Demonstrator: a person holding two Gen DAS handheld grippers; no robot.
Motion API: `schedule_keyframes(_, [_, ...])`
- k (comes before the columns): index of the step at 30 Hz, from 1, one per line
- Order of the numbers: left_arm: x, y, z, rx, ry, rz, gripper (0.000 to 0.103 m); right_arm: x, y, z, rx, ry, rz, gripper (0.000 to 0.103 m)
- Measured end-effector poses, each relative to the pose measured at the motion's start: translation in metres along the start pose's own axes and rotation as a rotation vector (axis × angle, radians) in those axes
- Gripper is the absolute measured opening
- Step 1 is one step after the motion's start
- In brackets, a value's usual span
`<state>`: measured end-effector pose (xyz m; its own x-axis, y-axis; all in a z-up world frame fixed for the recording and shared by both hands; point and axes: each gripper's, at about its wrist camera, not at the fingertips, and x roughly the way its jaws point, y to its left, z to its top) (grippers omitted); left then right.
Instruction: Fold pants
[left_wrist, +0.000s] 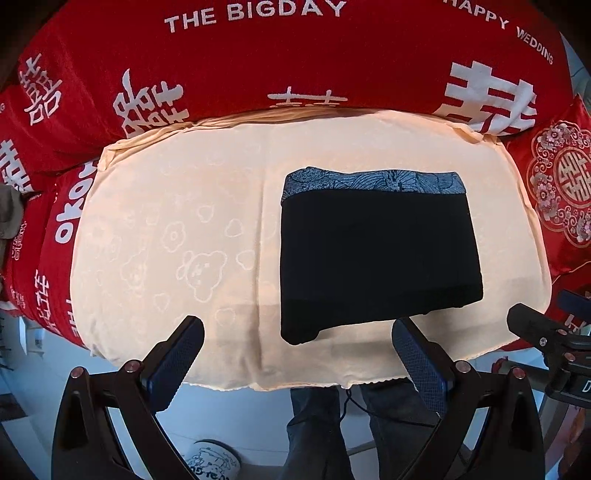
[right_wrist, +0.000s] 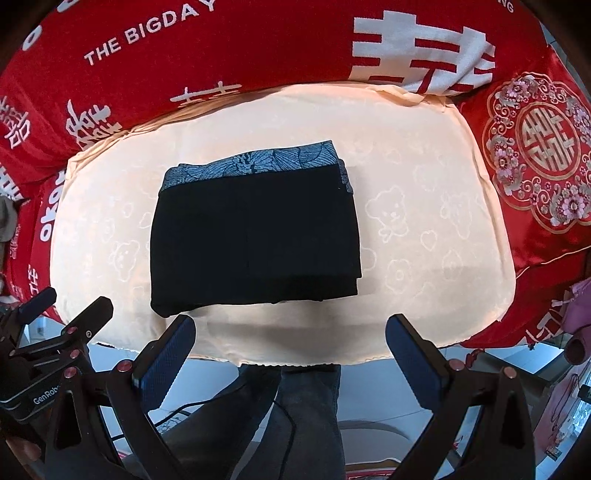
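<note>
The pants (left_wrist: 380, 254) lie folded into a compact dark block on the cream cloth (left_wrist: 166, 229) that covers the red bedspread (left_wrist: 295, 62); the patterned grey waistband (left_wrist: 373, 181) runs along the far edge, and the near edge shows stacked layers that do not quite line up, one corner poking out at the near left. The left gripper (left_wrist: 297, 354) hangs at the near edge of the cloth with its fingers spread wide and nothing between them; the right gripper (right_wrist: 291, 349) does likewise, just short of the bundle and touching none of it. To my eye the folding looks all but done, and what is left is tidying; I would bring one pad down flat on the top layer to pin it, nudge the stray corner under with the other, and keep the pressure light so the layers do not slide apart; lifting the whole block would likely undo the stack.
</note>
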<state>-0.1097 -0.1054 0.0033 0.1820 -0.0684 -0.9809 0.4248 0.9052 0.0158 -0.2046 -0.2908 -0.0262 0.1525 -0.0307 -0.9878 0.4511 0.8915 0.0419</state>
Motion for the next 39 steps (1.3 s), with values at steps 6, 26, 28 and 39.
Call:
schedule_keyframes(6, [-0.0015,-0.0017,-0.0001,0.003,-0.003,0.009,0.102,-0.0038,0.0024,0.0004,-0.005,-0.008,-0.012,0.103])
schedule_keyframes(26, [-0.0055,-0.0028,0.0006,0.011,-0.003,0.003,0.102,-0.0063,0.0031,-0.0008,-0.003,-0.015,-0.024,0.103])
schedule_keyframes(28, [-0.0056,-0.0028,0.0011,0.014,-0.004,0.001,0.102,-0.0064,0.0028,-0.0007,-0.003,-0.016,-0.027,0.103])
schedule_keyframes(39, [-0.0063,-0.0063,0.0028,0.031,-0.015,0.002,0.102,-0.0066,0.0018,-0.0004,-0.001,-0.016,-0.026,0.103])
